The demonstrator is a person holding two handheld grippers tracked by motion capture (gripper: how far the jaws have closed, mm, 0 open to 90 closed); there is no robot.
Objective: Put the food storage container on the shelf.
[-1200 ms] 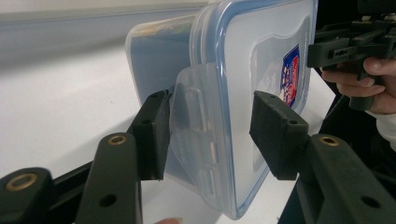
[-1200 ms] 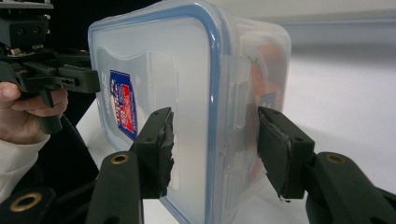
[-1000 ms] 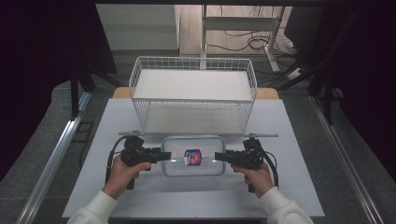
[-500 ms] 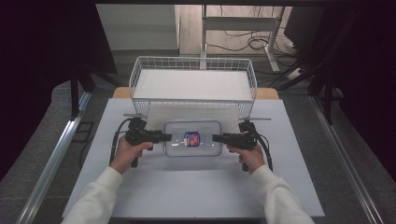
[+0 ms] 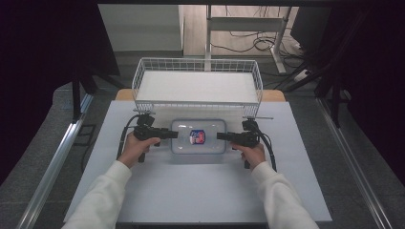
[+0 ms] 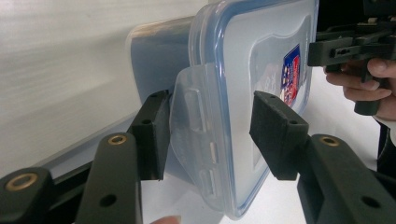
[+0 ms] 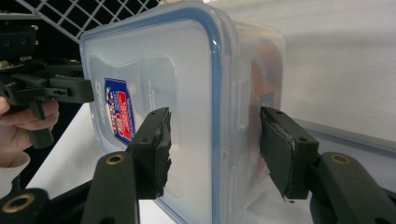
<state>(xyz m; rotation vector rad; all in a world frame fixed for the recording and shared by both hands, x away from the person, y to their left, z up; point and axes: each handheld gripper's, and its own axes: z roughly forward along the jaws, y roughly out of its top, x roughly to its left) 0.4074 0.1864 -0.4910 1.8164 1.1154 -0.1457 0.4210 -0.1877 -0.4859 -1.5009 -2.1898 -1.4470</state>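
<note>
Container (image 5: 198, 136): clear plastic box with blue-sealed lid and red-blue label, lying flat on the white table (image 5: 191, 191) just before the wire basket (image 5: 198, 86). Left gripper (image 5: 173, 134) and right gripper (image 5: 221, 136) straddle its end clips. Jaws stand parted; pad contact cannot be confirmed, and contents are indistinct.

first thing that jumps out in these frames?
The clear lidded container with a red-and-blue label, mid-table, flanked by the left claw and the right claw, one at each short end. In the gripper views each claw straddles an end of the box at its latch flap. Just behind stands a white wire basket.
</note>
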